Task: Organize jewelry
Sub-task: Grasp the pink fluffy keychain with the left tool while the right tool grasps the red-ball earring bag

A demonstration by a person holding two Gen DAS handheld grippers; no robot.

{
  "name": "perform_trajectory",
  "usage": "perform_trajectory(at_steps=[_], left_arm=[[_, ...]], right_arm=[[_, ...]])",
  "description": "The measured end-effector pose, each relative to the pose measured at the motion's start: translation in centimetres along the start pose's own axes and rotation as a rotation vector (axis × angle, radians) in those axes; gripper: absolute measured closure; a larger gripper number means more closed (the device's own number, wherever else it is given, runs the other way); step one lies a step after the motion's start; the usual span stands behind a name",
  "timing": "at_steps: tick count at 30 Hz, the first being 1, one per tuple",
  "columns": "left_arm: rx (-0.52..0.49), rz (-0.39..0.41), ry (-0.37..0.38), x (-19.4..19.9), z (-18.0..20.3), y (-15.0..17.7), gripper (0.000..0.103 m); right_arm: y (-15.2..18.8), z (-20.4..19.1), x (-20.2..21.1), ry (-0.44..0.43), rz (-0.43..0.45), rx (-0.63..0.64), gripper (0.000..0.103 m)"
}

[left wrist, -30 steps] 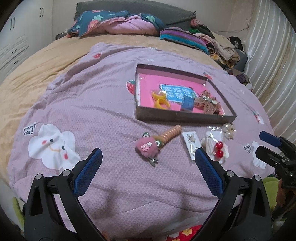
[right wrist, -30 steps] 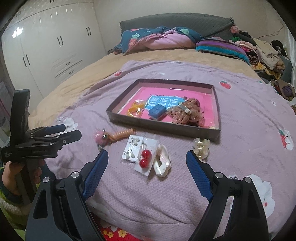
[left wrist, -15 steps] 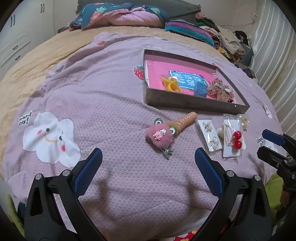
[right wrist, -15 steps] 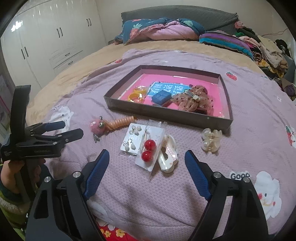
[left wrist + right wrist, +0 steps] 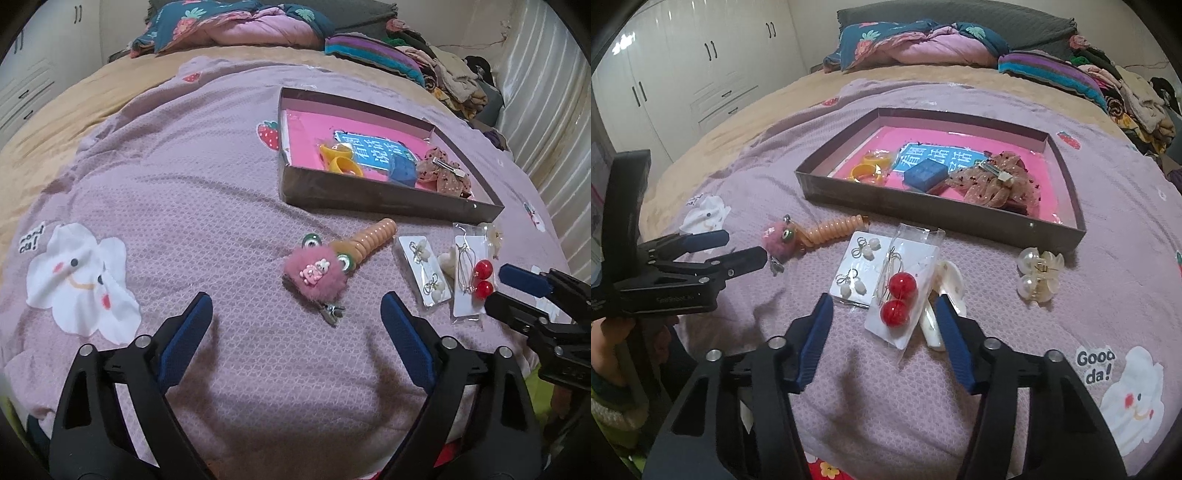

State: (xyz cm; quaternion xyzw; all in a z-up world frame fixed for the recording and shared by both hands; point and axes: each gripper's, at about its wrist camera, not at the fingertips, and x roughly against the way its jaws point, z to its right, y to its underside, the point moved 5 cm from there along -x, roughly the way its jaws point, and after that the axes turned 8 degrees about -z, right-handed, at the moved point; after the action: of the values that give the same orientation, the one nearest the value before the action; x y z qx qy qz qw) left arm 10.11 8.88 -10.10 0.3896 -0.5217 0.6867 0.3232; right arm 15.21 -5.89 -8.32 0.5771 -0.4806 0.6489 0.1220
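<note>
Hand-held gripper (image 5: 882, 314) hovers over purple blanket (image 5: 960, 406); white wardrobe (image 5: 683, 66) behind.

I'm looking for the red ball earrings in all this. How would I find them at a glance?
Start at the shallow box with the pink floor on the purple blanket. Just in front of its near wall lie two small packets side by side. The red ball earrings are on the right-hand card, the only bright red pair; its neighbour holds small white ones.

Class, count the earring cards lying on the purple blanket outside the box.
2. The white-earring card lies left; the red-ball earring card lies beside it on the right, in front of the box. None appear hidden.
</note>
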Motion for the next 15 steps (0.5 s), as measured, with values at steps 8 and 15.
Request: perform_trajectory(at_steps=[8, 15], left_arm=[[-0.032, -0.020, 0.002, -0.9, 0.6, -0.6, 0.035], [-0.047, -0.038, 0.012, -1.8, 0.7, -1.3, 0.046]], right_arm=[[-0.9, 0.9, -2.2, 0.025, -0.028, -0.019, 0.064], [-1.1, 0.6, -2.0, 0.032, 0.009, -0.013, 0.075]])
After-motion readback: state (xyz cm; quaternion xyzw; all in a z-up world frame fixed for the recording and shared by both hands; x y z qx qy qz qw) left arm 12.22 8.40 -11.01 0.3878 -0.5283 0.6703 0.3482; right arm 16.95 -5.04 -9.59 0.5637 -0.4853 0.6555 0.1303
